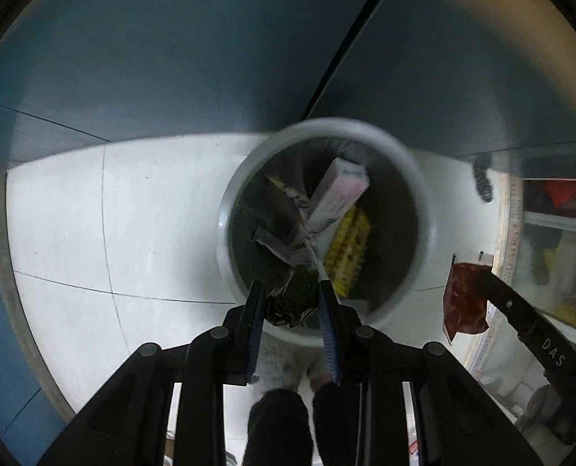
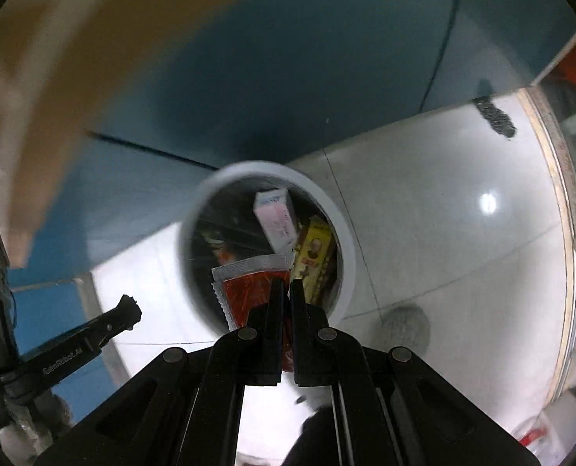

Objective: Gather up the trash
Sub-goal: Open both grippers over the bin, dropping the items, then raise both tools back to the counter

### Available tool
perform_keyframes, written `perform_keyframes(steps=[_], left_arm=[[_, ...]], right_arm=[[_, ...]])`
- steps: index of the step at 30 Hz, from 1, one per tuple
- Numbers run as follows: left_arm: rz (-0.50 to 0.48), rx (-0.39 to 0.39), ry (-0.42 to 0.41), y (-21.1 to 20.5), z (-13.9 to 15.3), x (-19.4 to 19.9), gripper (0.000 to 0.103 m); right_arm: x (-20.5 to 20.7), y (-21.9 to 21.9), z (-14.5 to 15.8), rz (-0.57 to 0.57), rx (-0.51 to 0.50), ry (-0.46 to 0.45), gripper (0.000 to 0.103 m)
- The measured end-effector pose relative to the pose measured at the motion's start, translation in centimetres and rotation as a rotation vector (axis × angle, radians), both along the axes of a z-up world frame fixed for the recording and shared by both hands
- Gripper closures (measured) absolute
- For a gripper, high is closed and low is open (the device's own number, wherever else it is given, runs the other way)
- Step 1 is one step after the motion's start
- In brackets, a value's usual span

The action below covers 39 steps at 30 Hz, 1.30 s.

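Note:
A round white trash bin (image 1: 408,178) stands on the pale floor, seen from above; it also shows in the right wrist view (image 2: 342,229). Inside lie a pink-white box (image 1: 340,194), a yellow packet (image 1: 348,250) and grey wrappers. My left gripper (image 1: 292,291) is shut on a crumpled dark foil wrapper (image 1: 290,303) over the bin's near rim. My right gripper (image 2: 287,287) is shut on a red sauce packet (image 2: 249,291) above the bin; it also shows at the right of the left wrist view (image 1: 464,297).
A blue wall (image 1: 171,58) rises behind the bin. A dark object (image 2: 495,114) lies on the floor by the wall. A shelf edge with cluttered items (image 1: 552,240) stands at the right. A grey fuzzy slipper (image 2: 406,324) rests near the bin.

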<state>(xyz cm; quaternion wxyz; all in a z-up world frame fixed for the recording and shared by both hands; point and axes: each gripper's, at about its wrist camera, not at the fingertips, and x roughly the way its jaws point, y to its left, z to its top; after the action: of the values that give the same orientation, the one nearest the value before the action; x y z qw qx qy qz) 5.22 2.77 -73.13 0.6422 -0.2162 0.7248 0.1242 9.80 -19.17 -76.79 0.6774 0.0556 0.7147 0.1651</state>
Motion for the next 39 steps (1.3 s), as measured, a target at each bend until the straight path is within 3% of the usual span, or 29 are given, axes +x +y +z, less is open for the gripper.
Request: perform_keyframes(steps=[3,7,8,10,11,12,13,15,16,18,20,27,33,39], left_arm=[[0.001,0.004,0.019,0.6,-1.6,-0.3,0.076],[0.018,-0.012,0.023,0.9,-1.8,-0.3,0.075],[0.023,-0.009,0.018,1.0,-1.6,-0.3,0.07],[0.017,0.02,0.009,1.0,-0.7,-0.1,0.04],[0.015,0.054,-0.007,1.0,0.3,-0.1,0.018],[0.015,0.074,-0.018,1.1,0.8,-0.1,0.011],[0.013,0.099,-0.031,1.2,1.5,-0.1,0.011],[0.014,0.13,-0.04,1.3,2.7,-0.1,0.011],[0.017,0.151,-0.039,1.3,3.6,-0.3,0.01],[0.006,0.18,-0.036,1.1,4.6,-0.5,0.0],[-0.013,0.215,-0.038,0.7,6.3,-1.0,0.0],[-0.013,0.249,-0.041,-0.9,13.8,-3.6,0.0],[0.007,0.265,-0.079,-2.5,23.8,-6.1,0.0],[0.01,0.284,-0.123,-4.1,33.9,-8.0,0.0]], right_arm=[[0.2,0.9,-3.9,0.022,-0.017,0.011,0.1],[0.4,1.1,-6.0,0.021,-0.009,0.049,0.097],[0.5,1.4,-6.3,0.019,-0.006,0.066,0.096],[0.6,1.6,-6.3,0.023,0.002,0.093,0.091],[0.6,1.8,-6.2,0.03,0.002,0.1,0.082],[0.5,1.9,-5.9,0.041,0.003,0.102,0.072],[0.4,2.0,-5.2,0.047,0.004,0.097,0.065],[0.4,2.3,-3.9,0.062,-0.007,0.074,0.033],[0.3,2.4,-3.0,0.073,-0.011,0.055,0.029],[0.1,2.6,-1.9,0.095,-0.033,0.038,0.008],[-0.2,2.8,-0.4,0.122,-0.07,0.011,0.0],[-1.8,1.8,8.1,0.189,-0.169,-0.085,0.0],[-3.9,-0.4,18.7,0.206,-0.175,-0.112,0.0],[-5.8,-2.0,31.3,0.221,-0.161,-0.184,0.0]])
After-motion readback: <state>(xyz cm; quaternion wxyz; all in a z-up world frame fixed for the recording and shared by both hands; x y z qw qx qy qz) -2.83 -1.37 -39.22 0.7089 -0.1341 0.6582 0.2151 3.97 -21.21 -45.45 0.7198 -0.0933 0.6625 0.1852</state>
